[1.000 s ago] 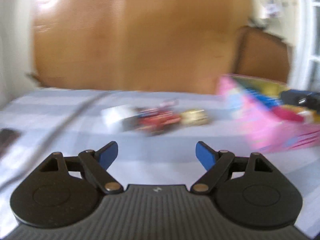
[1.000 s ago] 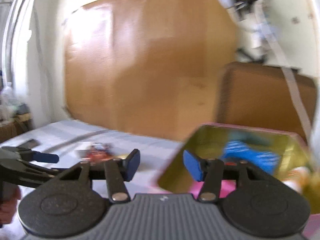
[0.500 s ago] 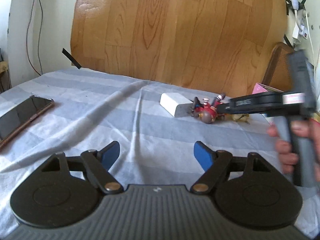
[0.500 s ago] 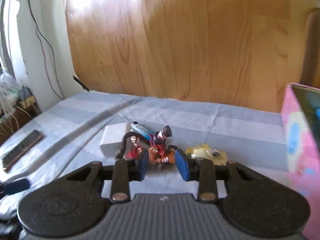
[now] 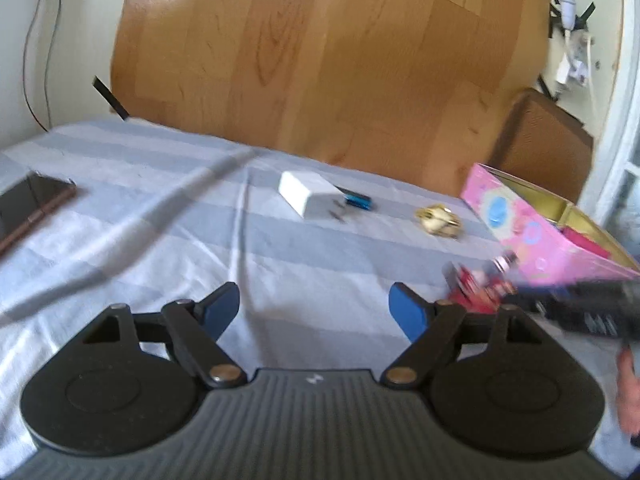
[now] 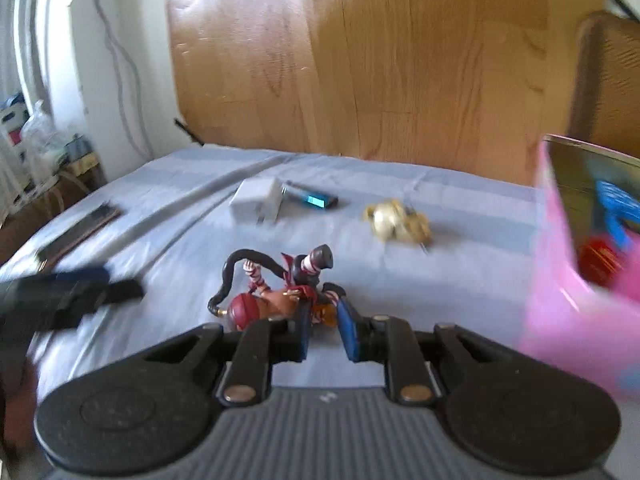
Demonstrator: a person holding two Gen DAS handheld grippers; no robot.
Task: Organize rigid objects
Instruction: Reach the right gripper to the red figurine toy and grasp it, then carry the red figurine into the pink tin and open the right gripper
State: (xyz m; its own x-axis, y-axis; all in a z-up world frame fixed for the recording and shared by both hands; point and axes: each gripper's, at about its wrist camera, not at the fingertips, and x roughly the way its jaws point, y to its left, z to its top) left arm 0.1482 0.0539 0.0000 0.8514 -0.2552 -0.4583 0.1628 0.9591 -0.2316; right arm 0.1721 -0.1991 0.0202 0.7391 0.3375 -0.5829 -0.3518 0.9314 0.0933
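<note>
Right gripper (image 6: 323,326): jaws narrow, having just been closing; blue pads clenched on the orange base of the figurine (image 6: 276,292). The contact itself is half hidden behind the pads.
Figurine: red-headed toy with a curling black cord and a striped limb sticking up; held at the jaws' tips above the sheet (image 6: 460,280). In the left view it is a red smear (image 5: 480,286) in front of the pink wall of the box, detail lost to blur.
Left gripper (image 5: 314,312): released, pads wide apart, nothing between them, only striped sheet beyond.
Box (image 6: 560,280): pink outside, gold inside, at the right edge; cut off by the frame and blurred. Blue and red items lie inside, too smeared to name.
Charger (image 6: 258,200): white block on the sheet, prongs facing the near side.
Blue item (image 6: 312,199): small dark-and-teal stick just beside the charger; what it is cannot be told.
Yellow toy (image 6: 398,222): pale lump between the charger and the box, well apart from both; shape unclear.
Phone (image 5: 32,204): dark slab at the left edge, partly cut off.
Person: a fingertip (image 5: 628,392) shows at the right edge of the left view, under the blurred dark body of the right gripper.
Headboard (image 5: 340,60): wood panel behind the bed; its top runs out of the frame.
</note>
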